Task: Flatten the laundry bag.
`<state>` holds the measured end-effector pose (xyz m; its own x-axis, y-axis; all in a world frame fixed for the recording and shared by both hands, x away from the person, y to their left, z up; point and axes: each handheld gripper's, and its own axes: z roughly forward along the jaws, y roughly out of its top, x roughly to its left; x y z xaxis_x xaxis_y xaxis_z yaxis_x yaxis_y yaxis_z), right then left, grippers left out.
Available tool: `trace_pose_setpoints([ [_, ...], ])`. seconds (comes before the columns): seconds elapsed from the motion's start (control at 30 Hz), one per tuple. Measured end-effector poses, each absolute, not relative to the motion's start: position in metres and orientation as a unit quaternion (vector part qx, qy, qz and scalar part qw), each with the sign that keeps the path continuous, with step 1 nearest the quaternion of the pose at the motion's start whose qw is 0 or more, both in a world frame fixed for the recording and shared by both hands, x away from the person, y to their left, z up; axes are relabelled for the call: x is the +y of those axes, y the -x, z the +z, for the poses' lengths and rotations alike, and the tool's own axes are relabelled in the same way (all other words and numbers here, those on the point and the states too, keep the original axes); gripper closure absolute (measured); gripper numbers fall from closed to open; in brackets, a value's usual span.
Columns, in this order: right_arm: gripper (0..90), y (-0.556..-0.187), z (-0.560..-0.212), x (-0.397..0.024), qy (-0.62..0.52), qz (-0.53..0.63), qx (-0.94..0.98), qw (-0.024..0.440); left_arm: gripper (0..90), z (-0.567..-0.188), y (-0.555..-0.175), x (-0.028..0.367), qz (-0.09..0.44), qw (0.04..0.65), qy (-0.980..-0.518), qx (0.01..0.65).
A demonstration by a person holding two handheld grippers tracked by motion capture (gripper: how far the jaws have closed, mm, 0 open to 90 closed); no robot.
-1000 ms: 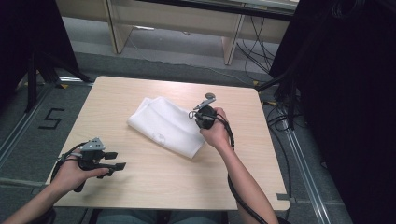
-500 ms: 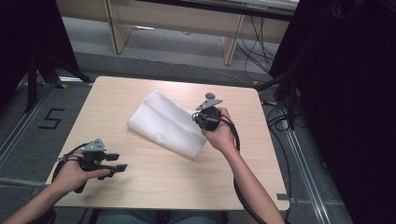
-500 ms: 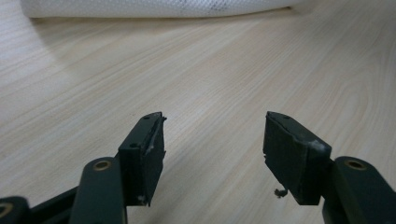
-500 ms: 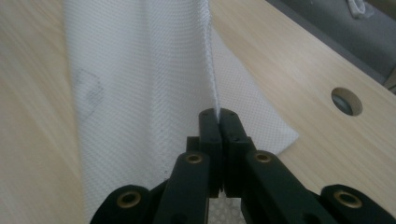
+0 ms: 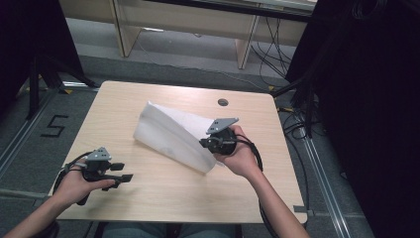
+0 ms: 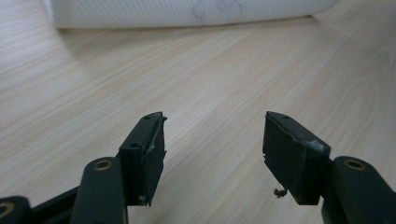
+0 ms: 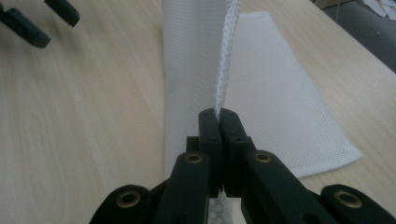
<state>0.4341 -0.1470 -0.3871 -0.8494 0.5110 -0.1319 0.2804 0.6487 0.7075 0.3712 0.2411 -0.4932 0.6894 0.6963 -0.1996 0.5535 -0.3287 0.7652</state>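
Observation:
A white mesh cloth point(image 5: 171, 131) lies across the middle of the wooden table point(image 5: 163, 198), and its near edge is lifted. My right gripper point(image 5: 204, 144) is shut on that raised edge; in the right gripper view the cloth point(image 7: 261, 93) rises as a thin fold from between the pressed jaws of the right gripper point(image 7: 218, 116). My left gripper point(image 5: 126, 172) rests near the table's front left corner, open, with nothing between its jaws. In the left gripper view the left gripper point(image 6: 212, 140) points across bare wood toward the cloth point(image 6: 187, 11).
A small dark round hole point(image 5: 223, 102) sits in the table near its far edge. Cables point(image 5: 297, 124) trail over the floor at the right. A wooden desk frame point(image 5: 188, 25) stands beyond the table. The left gripper's jaws point(image 7: 28, 23) show in the right gripper view's corner.
My right gripper has moved toward the near right and upward with the cloth's edge, pulling the crumpled cloth out into a longer, flatter shape. The left gripper has stayed put.

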Motion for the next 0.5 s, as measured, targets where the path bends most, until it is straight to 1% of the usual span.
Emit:
trace_pose_setpoints([
  [0.17, 90.0, -0.419, -0.395, -0.147, -0.213, 0.356, 0.899, 0.138, 38.5, -0.489, -0.370, 0.255, 0.101, 0.429, -0.800, 0.407],
  [0.2, 90.0, -0.417, -0.396, -0.147, -0.210, 0.358, 0.900, 0.134, 38.5, -0.489, -0.369, 0.256, 0.104, 0.437, -0.789, 0.420],
  [0.27, 90.0, -0.411, -0.396, -0.147, -0.197, 0.364, 0.901, 0.128, 38.5, -0.487, -0.370, 0.261, 0.110, 0.436, -0.784, 0.428],
  [0.3, 90.0, -0.401, -0.396, -0.146, -0.199, 0.363, 0.903, 0.116, 38.5, -0.487, -0.371, 0.262, 0.112, 0.435, -0.782, 0.431],
  [0.37, 90.0, -0.399, -0.396, -0.146, -0.195, 0.361, 0.905, 0.115, 38.5, -0.487, -0.371, 0.264, 0.116, 0.435, -0.775, 0.443],
  [0.4, 90.0, -0.389, -0.397, -0.145, -0.191, 0.358, 0.908, 0.105, 38.5, -0.487, -0.372, 0.266, 0.122, 0.431, -0.773, 0.450],
  [0.47, 90.0, -0.387, -0.399, -0.145, -0.190, 0.362, 0.907, 0.102, 38.6, -0.487, -0.372, 0.268, 0.121, 0.421, -0.776, 0.455],
  [0.5, 90.0, -0.382, -0.402, -0.145, -0.189, 0.361, 0.908, 0.098, 38.9, -0.487, -0.372, 0.268, 0.124, 0.423, -0.769, 0.462],
])
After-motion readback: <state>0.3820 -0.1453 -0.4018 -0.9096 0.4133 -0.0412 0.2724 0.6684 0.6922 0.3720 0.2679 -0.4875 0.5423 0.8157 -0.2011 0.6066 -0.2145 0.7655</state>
